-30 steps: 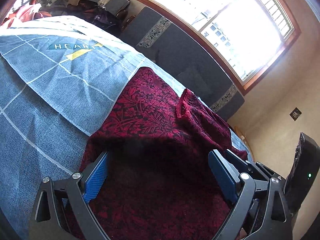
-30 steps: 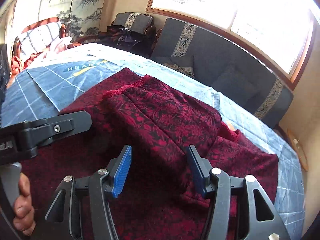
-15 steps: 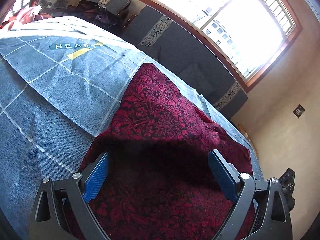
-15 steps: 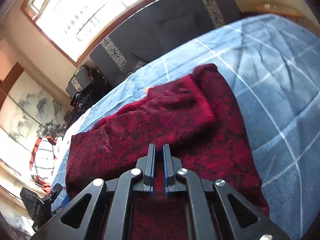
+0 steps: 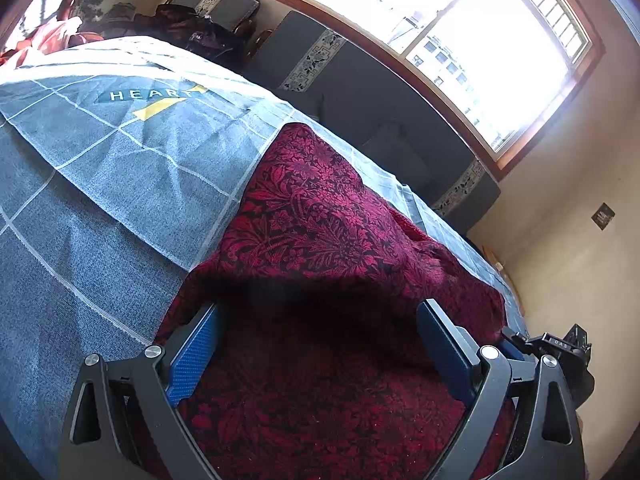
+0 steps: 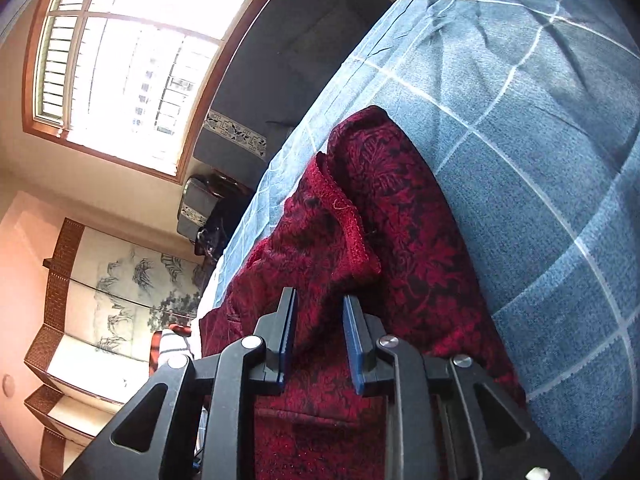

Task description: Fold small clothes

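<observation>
Between the blue pads of the left hand-held gripper (image 5: 316, 350), dark red patterned cloth is lying in shadow; the jaws are standing wide apart and are gripping nothing. The pads are sitting just above or on the cloth; contact cannot be told from this view. The right hand-held gripper (image 6: 318, 338) is showing a narrower gap between its jaws, with the pads parted and cloth visible between them; whether the pads are pinching that cloth cannot be told.

The red garment (image 5: 320, 216) is lying on the bed (image 5: 100, 184), spread across its near portion and reaching toward the far edge. In the right wrist view, a folded flap with a stitched hem (image 6: 344, 216) is lying on top of the garment's lower layer, just ahead of the right hand-held gripper's fingertips.

The bed is wearing a blue cover with a white grid pattern; a printed label reading HEART (image 5: 148, 94) is showing on it, well apart from the garment. The tip of the right hand-held gripper is appearing at the lower right edge of the left wrist view, beside the garment's edge.

Beyond the bed, a dark sofa (image 5: 360, 92) is standing beneath a large bright window (image 5: 460, 28). A painted folding screen (image 6: 132, 292) is standing at the far side of the room.
</observation>
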`<state>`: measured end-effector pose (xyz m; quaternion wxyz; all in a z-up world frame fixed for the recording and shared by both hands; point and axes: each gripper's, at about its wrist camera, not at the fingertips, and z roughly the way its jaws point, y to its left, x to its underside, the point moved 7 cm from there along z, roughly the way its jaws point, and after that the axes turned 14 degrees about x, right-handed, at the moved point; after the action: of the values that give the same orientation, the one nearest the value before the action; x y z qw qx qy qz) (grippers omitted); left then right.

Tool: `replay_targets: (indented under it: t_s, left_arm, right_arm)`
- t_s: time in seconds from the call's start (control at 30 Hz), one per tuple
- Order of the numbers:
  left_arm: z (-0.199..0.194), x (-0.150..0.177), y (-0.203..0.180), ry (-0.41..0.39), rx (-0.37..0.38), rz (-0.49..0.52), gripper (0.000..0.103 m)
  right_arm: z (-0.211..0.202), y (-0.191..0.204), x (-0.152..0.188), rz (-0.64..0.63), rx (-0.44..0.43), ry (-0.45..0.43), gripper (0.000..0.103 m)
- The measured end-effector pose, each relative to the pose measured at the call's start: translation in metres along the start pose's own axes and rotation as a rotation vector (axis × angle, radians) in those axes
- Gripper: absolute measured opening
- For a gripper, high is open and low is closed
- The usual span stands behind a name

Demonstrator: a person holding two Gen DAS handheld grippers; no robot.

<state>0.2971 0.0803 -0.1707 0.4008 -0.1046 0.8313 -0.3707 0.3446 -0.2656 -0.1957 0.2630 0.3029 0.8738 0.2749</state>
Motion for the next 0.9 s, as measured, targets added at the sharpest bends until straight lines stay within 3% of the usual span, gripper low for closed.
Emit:
replay_targets:
  t_s: [0.03, 0.17, 0.23, 0.33, 0.4, 0.63, 0.9]
  left_arm:
    - [0.000, 0.000, 0.000, -0.001, 0.001, -0.001, 0.095]
    - [-0.001, -0.001, 0.002, -0.006, 0.006, -0.009, 0.095]
    - [0.000, -0.001, 0.003, -0.002, 0.006, -0.009, 0.095]
    - [0.001, -0.002, 0.004, -0.002, 0.006, -0.009, 0.095]
    - [0.001, -0.002, 0.004, -0.002, 0.005, -0.011, 0.095]
    - [0.002, -0.002, 0.005, 0.001, -0.005, -0.014, 0.095]
    - [0.002, -0.001, 0.006, 0.003, -0.025, -0.008, 0.095]
  right_arm:
    - [0.000, 0.003, 0.000, -0.012, 0.014, -0.008, 0.007]
    - [-0.031, 0.016, 0.000, -0.069, -0.022, -0.112, 0.006]
    - [-0.046, 0.017, 0.004, -0.117, 0.003, -0.152, 0.005]
    - [-0.027, -0.011, 0.008, -0.118, 0.091, -0.083, 0.005]
    - [-0.019, -0.022, 0.015, -0.083, 0.075, -0.052, 0.004]
    - [-0.017, -0.024, 0.016, -0.113, 0.072, -0.063, 0.004]
    - [-0.009, -0.023, 0.019, -0.132, 0.141, -0.077, 0.000]
